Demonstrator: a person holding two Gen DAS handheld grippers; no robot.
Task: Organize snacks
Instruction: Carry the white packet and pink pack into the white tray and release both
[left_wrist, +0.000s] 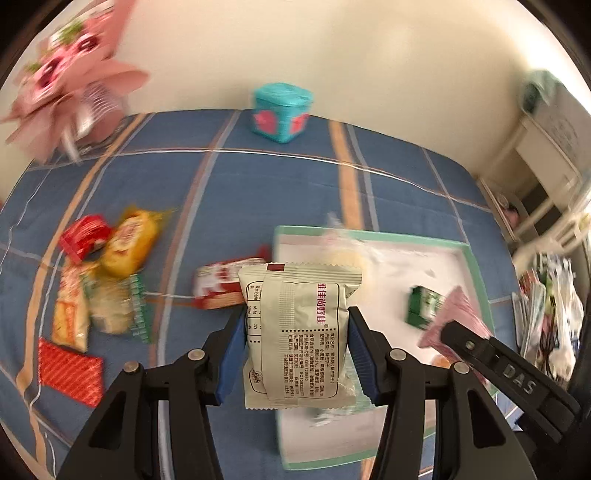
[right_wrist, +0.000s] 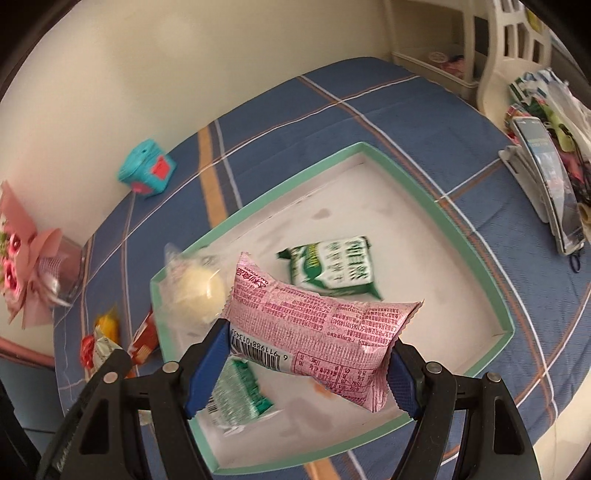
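Note:
My left gripper (left_wrist: 297, 343) is shut on a pale grey-green snack packet (left_wrist: 301, 332), held upright above the near left edge of the green-rimmed white tray (left_wrist: 476, 273). My right gripper (right_wrist: 306, 354) is shut on a pink snack packet (right_wrist: 317, 325), held over the tray (right_wrist: 436, 214); it also shows in the left wrist view (left_wrist: 458, 314). In the tray lie a green-and-white packet (right_wrist: 332, 269), a clear-wrapped pale bun (right_wrist: 195, 284) and a green packet (right_wrist: 236, 391). Loose snacks lie left of the tray: a yellow packet (left_wrist: 129, 247), red packets (left_wrist: 83, 236) and a red-and-white packet (left_wrist: 218, 284).
The blue plaid table (left_wrist: 258, 184) carries a teal box (left_wrist: 280, 110) at the back and a pink flower bouquet (left_wrist: 70, 70) at the back left. Cluttered bags and a phone (right_wrist: 554, 184) sit at the right edge. White shelving (left_wrist: 546, 166) stands beyond.

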